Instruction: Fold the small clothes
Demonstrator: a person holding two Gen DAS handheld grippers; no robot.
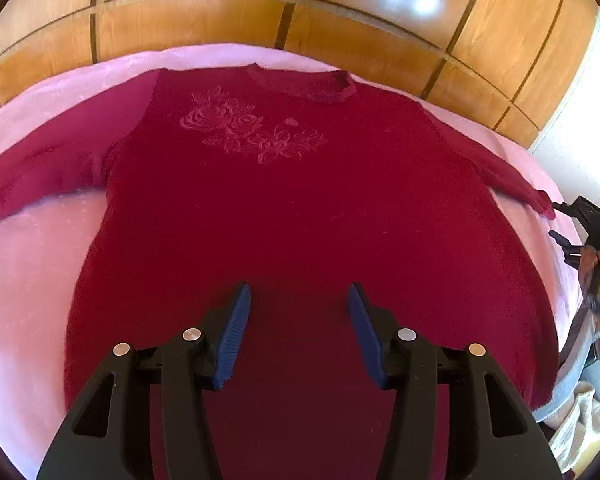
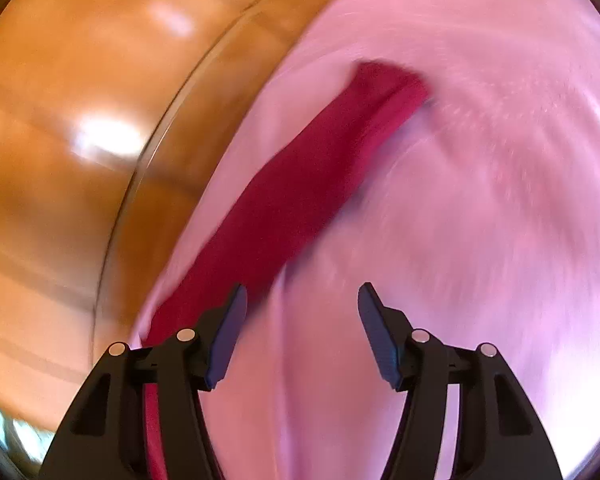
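Pink bed [image 1: 32,264] against wooden wardrobe [image 1: 204,28]; red sweater [image 1: 300,208] spread flat, margins free. Left claw [image 1: 299,312] and right claw [image 2: 302,312] both spread, empty.

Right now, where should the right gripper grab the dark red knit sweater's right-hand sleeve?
Grip the cuff end of the dark red knit sweater's sleeve, coming from beyond its tip, outboard of the body. The sleeve lies flat, stretched out on the pink bedspread, with its cuff free at the end.

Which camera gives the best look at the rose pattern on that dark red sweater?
The left wrist view: the dark red knitted sweater lies spread flat, its rose embroidery sharp. The right wrist view shows only one blurred sleeve, no roses.
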